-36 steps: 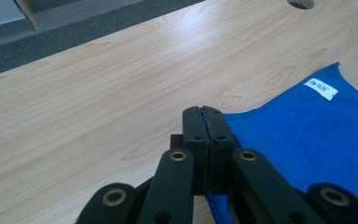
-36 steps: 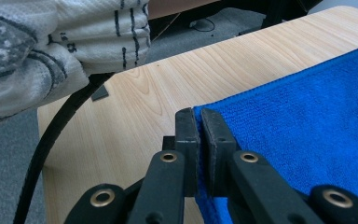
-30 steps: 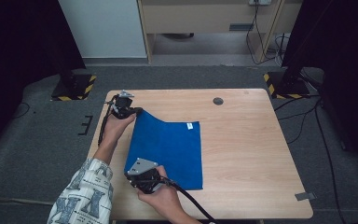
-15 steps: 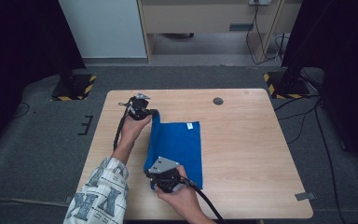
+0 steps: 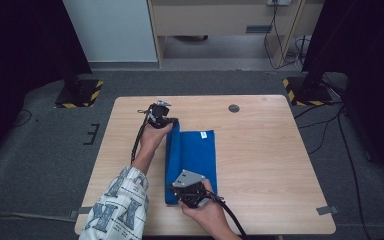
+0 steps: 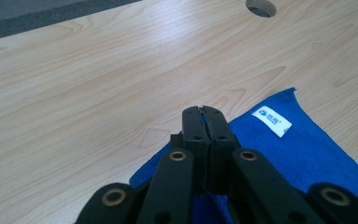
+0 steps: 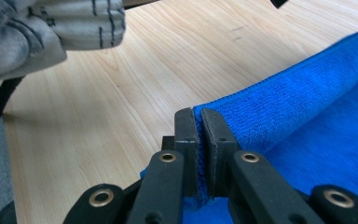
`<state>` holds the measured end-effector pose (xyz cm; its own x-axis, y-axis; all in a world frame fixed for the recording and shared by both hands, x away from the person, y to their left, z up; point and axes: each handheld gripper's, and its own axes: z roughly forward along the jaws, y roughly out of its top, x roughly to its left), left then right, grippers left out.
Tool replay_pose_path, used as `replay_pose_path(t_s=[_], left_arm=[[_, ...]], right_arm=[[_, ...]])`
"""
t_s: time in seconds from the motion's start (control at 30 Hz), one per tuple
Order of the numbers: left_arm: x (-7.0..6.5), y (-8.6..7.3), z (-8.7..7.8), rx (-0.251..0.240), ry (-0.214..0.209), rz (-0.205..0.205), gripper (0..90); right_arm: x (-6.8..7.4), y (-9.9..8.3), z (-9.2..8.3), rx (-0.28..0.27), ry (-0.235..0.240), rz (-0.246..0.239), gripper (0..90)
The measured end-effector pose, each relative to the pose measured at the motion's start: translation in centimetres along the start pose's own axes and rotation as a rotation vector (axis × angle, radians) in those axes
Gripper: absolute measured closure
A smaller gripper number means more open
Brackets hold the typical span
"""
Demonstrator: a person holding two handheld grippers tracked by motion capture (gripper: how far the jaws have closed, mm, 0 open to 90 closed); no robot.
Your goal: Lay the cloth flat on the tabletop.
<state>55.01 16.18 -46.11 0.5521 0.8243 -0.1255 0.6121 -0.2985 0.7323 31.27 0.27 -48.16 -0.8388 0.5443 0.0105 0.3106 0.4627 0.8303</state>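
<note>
we carry the left edge of the blue microfibre cloth (image 5: 192,157) across toward its right side: a second ago it lies flat and wide, and now the lifted edge stands as a ridge over the middle, so the cloth shows barely half its former width. we judge the fold in half to be well on its way, with the edge still to be laid down on the far side. the left gripper (image 5: 169,121) is pinched tight on the far corner of that edge, and the right gripper (image 5: 189,192) is clamped on the near corner (in the right gripper view the pile bunches between the pads). both hands have travelled rightward together.

the cloth lies left of centre on a pale wooden table (image 5: 265,165), its white label (image 5: 204,134) near the far right corner. a round cable hole (image 5: 234,108) sits well apart. grey carpet (image 5: 40,150) surrounds the table, with yellow-black striped stand bases (image 5: 77,95) beyond.
</note>
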Motion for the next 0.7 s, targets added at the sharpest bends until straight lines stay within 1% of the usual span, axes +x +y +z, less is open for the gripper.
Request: replay_pose_path(t_s=[0.17, 0.47, 0.6, 0.7], left_arm=[[-0.9, 0.4, 0.3, -0.005, -0.012, 0.016, 89.1], [-2.9, 1.0, 1.1, -0.003, -0.038, 0.052, 89.0], [-3.2, 1.0, 1.5, 0.005, -0.039, 0.06, 89.0], [-3.4, 1.0, 1.8, 0.012, -0.044, 0.058, 89.0]], right_arm=[[-0.4, -0.4, -1.0, -0.015, -0.021, 0.011, 86.4], [-0.3, -0.9, -1.9, -0.024, -0.028, 0.009, 86.3], [-0.4, -1.1, -2.3, -0.019, -0.035, 0.004, 86.2], [-0.5, -1.3, -2.5, -0.014, -0.04, 0.008, 86.2]])
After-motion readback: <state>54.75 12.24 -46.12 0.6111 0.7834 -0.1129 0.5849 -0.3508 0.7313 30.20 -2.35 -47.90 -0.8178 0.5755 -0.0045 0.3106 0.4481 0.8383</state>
